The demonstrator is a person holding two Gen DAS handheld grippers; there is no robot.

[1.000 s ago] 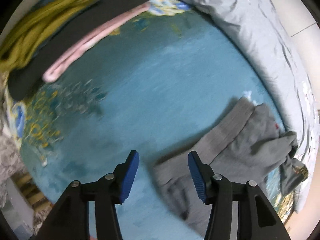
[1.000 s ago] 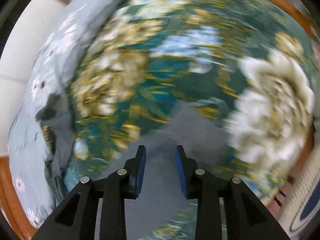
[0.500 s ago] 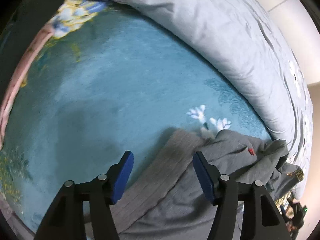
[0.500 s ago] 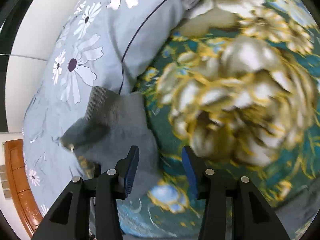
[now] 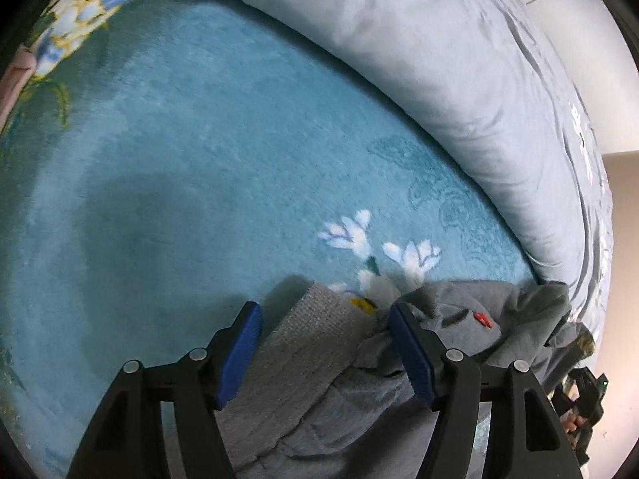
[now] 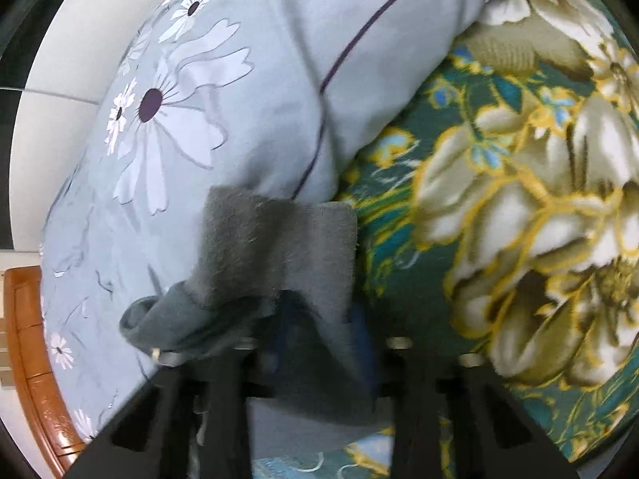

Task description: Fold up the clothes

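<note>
Left wrist view: left tool [image 5: 325, 343], fingers spread wide, nothing pinched. Between them lay the ribbed band [image 5: 319, 331] of the grey garment [image 5: 451, 343], which rested on the teal blanket [image 5: 207, 151] of the bed. Half a second earlier the band sat slightly further ahead of the fingertips; the tool had crept forward, so the band now lay properly inside the gap. A second earlier the garment was still off to the right. Pale quilt [image 5: 439, 60] bunched along the far edge, touching the garment's far end. Small red mark [image 5: 482, 319] on the cloth, beside the right finger.

Right wrist view: right tool [image 6: 319, 339], tips largely hidden by cloth and blurred; the grey garment's other end [image 6: 279, 247] draped over and between them. Whether the fingers had clamped could not be told. Half a second earlier they stood apart with the cloth just ahead of the left finger; the tool had since pushed into it. Flowered quilt [image 6: 191, 119] behind, floral blanket [image 6: 519, 199] to the right, wooden bed frame [image 6: 28, 339] at the far left.

Judgement: both ends were being taken up; the fold itself was not yet begun.
</note>
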